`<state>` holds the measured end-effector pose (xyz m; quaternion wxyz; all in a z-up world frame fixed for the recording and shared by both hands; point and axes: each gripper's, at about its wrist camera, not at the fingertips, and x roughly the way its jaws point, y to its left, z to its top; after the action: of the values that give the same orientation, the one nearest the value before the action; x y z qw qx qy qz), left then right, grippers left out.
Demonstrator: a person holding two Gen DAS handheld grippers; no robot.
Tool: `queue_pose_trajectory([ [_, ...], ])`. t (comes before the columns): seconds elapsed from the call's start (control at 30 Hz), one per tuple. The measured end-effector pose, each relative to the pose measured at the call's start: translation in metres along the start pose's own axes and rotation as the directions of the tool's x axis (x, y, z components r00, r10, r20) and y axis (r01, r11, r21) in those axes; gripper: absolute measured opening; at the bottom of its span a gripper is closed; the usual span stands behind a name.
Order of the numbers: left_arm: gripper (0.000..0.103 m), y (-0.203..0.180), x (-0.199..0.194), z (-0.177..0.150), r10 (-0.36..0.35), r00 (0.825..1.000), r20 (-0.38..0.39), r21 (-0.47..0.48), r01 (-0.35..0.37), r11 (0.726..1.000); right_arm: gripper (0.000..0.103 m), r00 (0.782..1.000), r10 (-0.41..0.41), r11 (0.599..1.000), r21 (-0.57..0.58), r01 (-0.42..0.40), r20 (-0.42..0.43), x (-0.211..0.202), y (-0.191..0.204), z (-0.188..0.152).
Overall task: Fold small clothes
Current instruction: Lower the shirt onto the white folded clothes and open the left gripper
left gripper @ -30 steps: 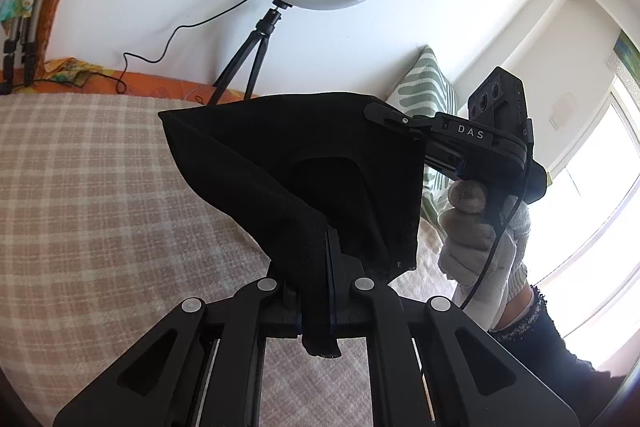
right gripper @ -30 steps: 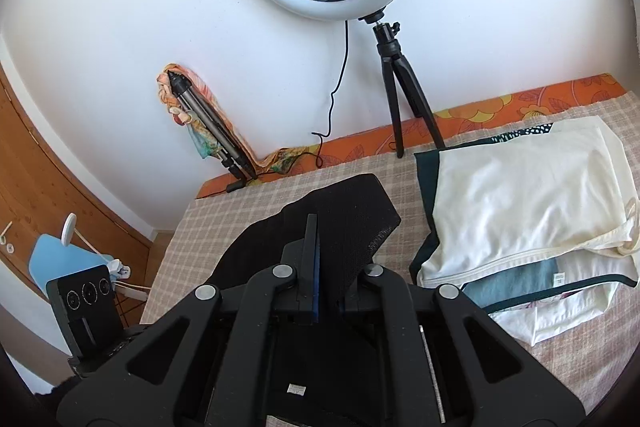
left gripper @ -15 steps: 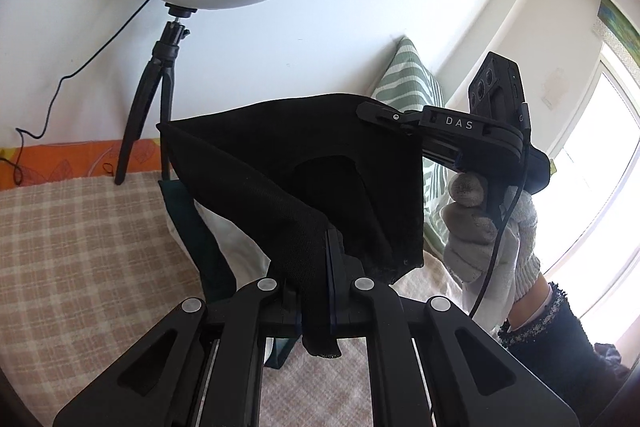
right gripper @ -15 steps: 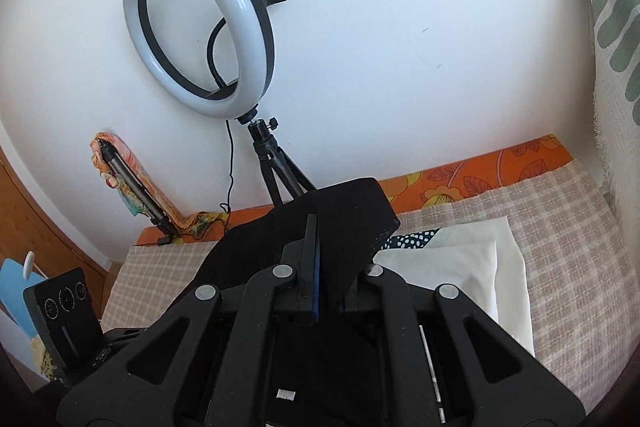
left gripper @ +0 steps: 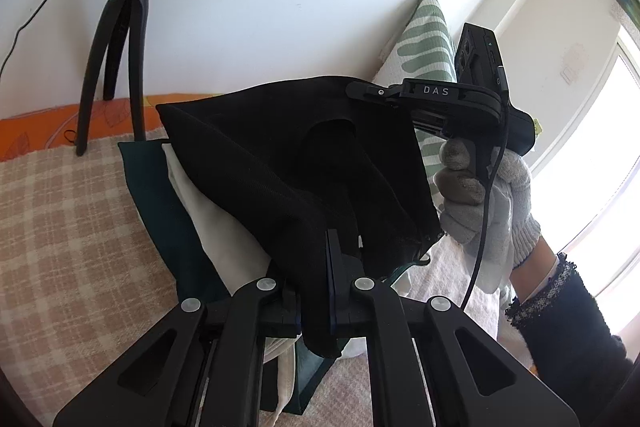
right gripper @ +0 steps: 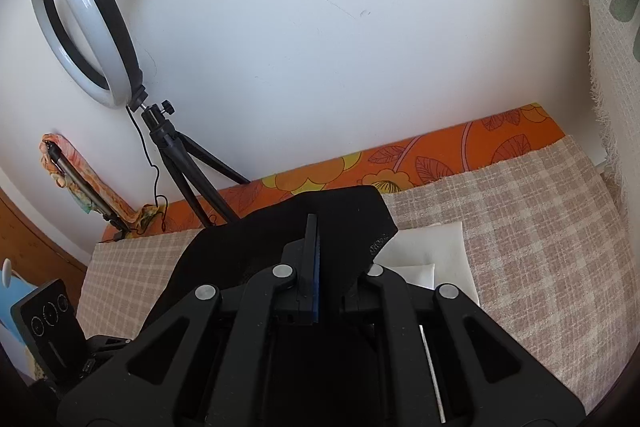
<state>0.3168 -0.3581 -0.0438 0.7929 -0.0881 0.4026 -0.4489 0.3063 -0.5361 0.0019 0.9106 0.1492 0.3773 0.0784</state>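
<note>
A small black garment (left gripper: 288,163) hangs in the air, stretched between both grippers. My left gripper (left gripper: 326,247) is shut on its near edge. My right gripper (left gripper: 360,91), held in a gloved hand (left gripper: 488,195), is shut on the far top corner. In the right wrist view the same black cloth (right gripper: 352,219) drapes over the right gripper (right gripper: 312,227), whose fingers are pressed together on it. Below the garment lies a stack of folded clothes, cream (left gripper: 212,219) on dark teal (left gripper: 160,195); its cream top (right gripper: 436,243) shows in the right wrist view.
A checked beige blanket (left gripper: 72,235) covers the bed, with an orange floral sheet (right gripper: 440,155) along the white wall. A ring light on a tripod (right gripper: 180,155) stands at the back. A green-and-white pillow (left gripper: 428,43) leans at the right corner.
Both grippers have carried the black garment sideways across the bed to above the folded stack and a little lower. The ring light has slid out of the left wrist view.
</note>
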Motion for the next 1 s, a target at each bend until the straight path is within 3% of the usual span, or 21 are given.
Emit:
queue_pose_trajectory([
  [0.07, 0.010, 0.001, -0.002, -0.002, 0.013, 1.000, -0.016, 0.000, -0.013, 1.000, 0.010, 0.999, -0.039, 0.999, -0.005, 0.038, -0.015, 0.005, -0.002, 0.001],
  [0.1, 0.010, 0.002, -0.004, -0.003, 0.024, 0.999, -0.021, -0.005, -0.024, 1.000, 0.016, 0.997, -0.075, 0.997, -0.002, 0.075, -0.029, 0.007, -0.003, 0.002],
  [0.17, 0.021, 0.003, -0.010, -0.003, 0.049, 0.999, -0.024, -0.012, -0.049, 0.999, 0.034, 0.991, -0.130, 0.992, -0.006, 0.130, -0.041, 0.007, -0.003, 0.002],
  [0.2, 0.024, 0.005, -0.013, -0.005, 0.054, 0.998, -0.020, -0.018, -0.054, 0.998, 0.050, 0.987, -0.156, 0.988, -0.005, 0.156, -0.038, 0.003, -0.003, 0.001],
  [0.23, 0.030, 0.006, -0.015, -0.006, 0.061, 0.998, -0.018, -0.029, -0.061, 0.998, 0.057, 0.986, -0.165, 0.986, 0.000, 0.165, -0.027, -0.002, -0.004, 0.000],
  [0.3, 0.040, 0.010, -0.018, -0.007, 0.071, 0.997, -0.027, -0.051, -0.072, 0.996, 0.057, 0.987, -0.159, 0.987, 0.022, 0.159, -0.007, -0.016, -0.006, -0.004],
  [0.47, 0.040, 0.010, -0.033, -0.015, 0.074, 0.997, -0.022, -0.055, -0.076, 0.996, 0.057, 0.985, -0.174, 0.984, 0.031, 0.173, 0.013, -0.057, -0.007, -0.034],
  [0.67, 0.040, 0.007, -0.055, -0.027, 0.071, 0.997, -0.014, -0.067, -0.072, 0.995, 0.057, 0.984, -0.175, 0.978, 0.106, 0.179, -0.045, -0.082, -0.015, -0.088],
  [0.77, 0.040, 0.003, -0.069, -0.033, 0.074, 0.997, -0.012, -0.065, -0.075, 0.995, 0.054, 0.986, -0.140, 0.974, 0.168, 0.154, -0.088, -0.086, -0.020, -0.108],
  [0.83, 0.040, -0.002, -0.079, -0.038, 0.079, 0.997, -0.012, -0.055, -0.080, 0.995, 0.049, 0.978, -0.175, 0.964, 0.180, 0.194, -0.116, -0.082, -0.022, -0.117],
  [0.87, 0.040, -0.004, -0.085, -0.041, 0.081, 0.997, -0.013, -0.051, -0.081, 0.995, 0.043, 0.977, -0.171, 0.962, 0.194, 0.194, -0.129, -0.078, -0.024, -0.120],
  [0.93, 0.040, -0.008, -0.096, -0.046, 0.086, 0.996, -0.012, -0.042, -0.086, 0.995, 0.011, 0.980, -0.132, 0.957, 0.239, 0.165, -0.147, -0.071, -0.029, -0.125],
  [1.0, 0.040, -0.012, -0.110, -0.050, 0.096, 0.995, -0.007, -0.036, -0.096, 0.995, 0.006, 0.981, -0.127, 0.952, 0.259, 0.163, -0.148, -0.069, -0.031, -0.125],
])
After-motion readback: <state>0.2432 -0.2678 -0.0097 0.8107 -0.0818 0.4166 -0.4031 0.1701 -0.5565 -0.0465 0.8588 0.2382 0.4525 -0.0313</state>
